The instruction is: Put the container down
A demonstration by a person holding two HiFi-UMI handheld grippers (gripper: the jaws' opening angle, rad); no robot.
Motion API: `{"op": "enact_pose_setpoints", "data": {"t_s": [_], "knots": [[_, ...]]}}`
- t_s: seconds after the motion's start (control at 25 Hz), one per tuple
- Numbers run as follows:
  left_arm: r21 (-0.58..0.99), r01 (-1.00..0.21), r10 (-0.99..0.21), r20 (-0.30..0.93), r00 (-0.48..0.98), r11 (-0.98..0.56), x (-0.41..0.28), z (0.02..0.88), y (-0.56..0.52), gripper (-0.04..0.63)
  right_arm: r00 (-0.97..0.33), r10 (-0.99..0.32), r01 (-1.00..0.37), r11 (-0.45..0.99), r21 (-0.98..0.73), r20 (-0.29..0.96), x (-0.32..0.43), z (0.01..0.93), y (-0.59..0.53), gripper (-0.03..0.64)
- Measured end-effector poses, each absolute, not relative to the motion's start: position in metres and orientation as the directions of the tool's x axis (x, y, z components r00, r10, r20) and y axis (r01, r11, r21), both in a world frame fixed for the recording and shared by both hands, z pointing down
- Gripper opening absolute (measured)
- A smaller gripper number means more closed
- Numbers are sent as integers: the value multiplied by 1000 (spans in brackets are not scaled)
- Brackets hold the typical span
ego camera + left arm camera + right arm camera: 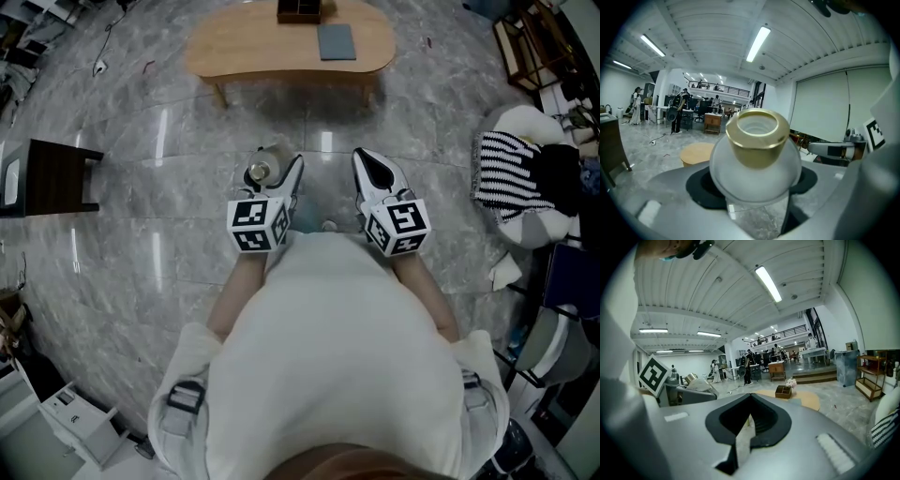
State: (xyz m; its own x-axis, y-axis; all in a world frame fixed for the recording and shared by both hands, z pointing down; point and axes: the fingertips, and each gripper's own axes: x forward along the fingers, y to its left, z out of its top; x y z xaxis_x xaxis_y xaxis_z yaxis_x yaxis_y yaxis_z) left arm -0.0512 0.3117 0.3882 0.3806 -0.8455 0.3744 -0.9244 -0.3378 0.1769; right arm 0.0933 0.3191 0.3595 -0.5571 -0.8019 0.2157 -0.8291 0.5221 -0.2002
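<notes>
The container [259,172] is a frosted glass jar with a gold neck [756,138]. My left gripper [278,178] is shut on it, held upright close to the person's body above the marble floor. In the left gripper view the jar's round body [754,176] fills the space between the black pads [701,185]. To its right, level with it, my right gripper [375,172] is shut with nothing in it; in its own view this gripper [747,420] shows only a thin slit. A low wooden table [291,47] stands ahead.
On the table sit a dark wooden box [300,9] and a grey-blue pad [336,42]. A dark stool [56,176] stands at the left. A striped cushion on a white seat [525,173] and a wooden shelf [530,42] are at the right.
</notes>
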Motion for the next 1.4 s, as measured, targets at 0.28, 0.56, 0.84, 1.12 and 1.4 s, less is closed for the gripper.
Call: {"op": "enact_pose_setpoints", "data": {"t_s": [0.28,0.56,0.84,1.12,1.4], "knots": [[189,-933,-854,378,357,-306,-63,388,297,345,-582,-781,-812,545,-208,227,81,364,301,-2],[197,-934,-858,373,353,-299,-69,393,251,345,-574,-784,-818,538,-202,238,81,368,254,-2],[200,-932,-858,369,358,-303,-76,395,193,345,-574,-781,-819,543,-184,247,72,367,194,-2],[207,-929,-853,373,366,-308,-94,391,127,345,-556,-792,-831,525,-182,252,62,357,127,-2],[211,-926,-848,376,372,-313,-111,390,63,345,-543,-799,-840,514,-176,258,50,353,65,-2]]}}
